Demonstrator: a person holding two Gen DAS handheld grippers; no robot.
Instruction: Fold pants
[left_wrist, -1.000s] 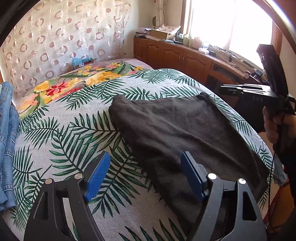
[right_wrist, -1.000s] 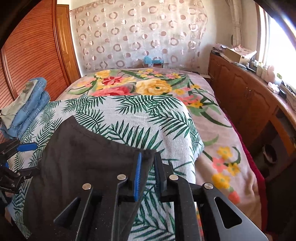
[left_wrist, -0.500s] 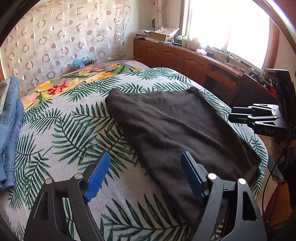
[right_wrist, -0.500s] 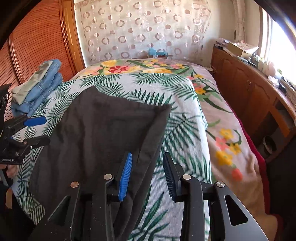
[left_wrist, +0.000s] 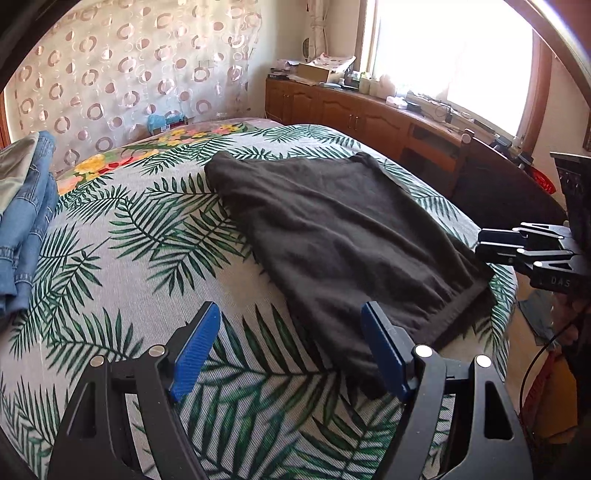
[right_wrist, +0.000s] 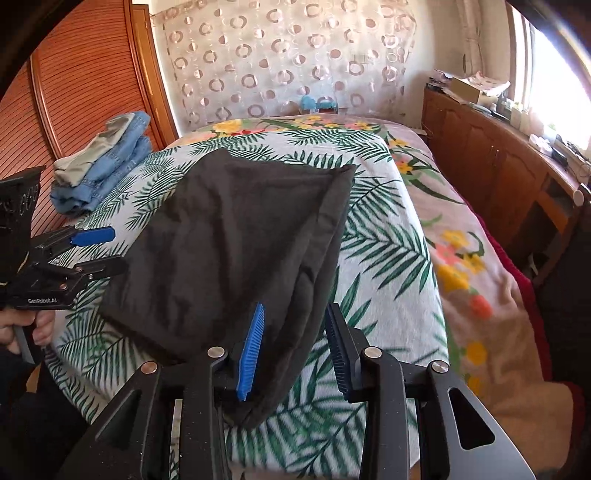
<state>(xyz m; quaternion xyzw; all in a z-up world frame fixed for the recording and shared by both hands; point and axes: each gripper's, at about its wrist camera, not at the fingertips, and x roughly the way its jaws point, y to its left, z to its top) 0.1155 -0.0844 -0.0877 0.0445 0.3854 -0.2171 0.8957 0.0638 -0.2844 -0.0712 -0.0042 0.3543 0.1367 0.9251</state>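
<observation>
pants (left_wrist: 332, 229): black; bedspread (left_wrist: 140, 258): white, green palm fronds; jeans (right_wrist: 110, 162): blue denim; curtain (right_wrist: 288, 66): pale, ring-patterned

White lettering shows on the body of the left claw (right_wrist: 88, 251), seen from the right wrist view at the left edge: it reads "GenRobot.AI", printed along the lower face of the black housing, just above the hand (right_wrist: 26, 325) that grips it. Over in the left wrist view, the right claw (left_wrist: 498, 243) sits at the right edge, and pale letters "DAS" stand on its black body below the fingers; the rest of that marking runs out of sight. Nothing else in either view can be read.
</observation>
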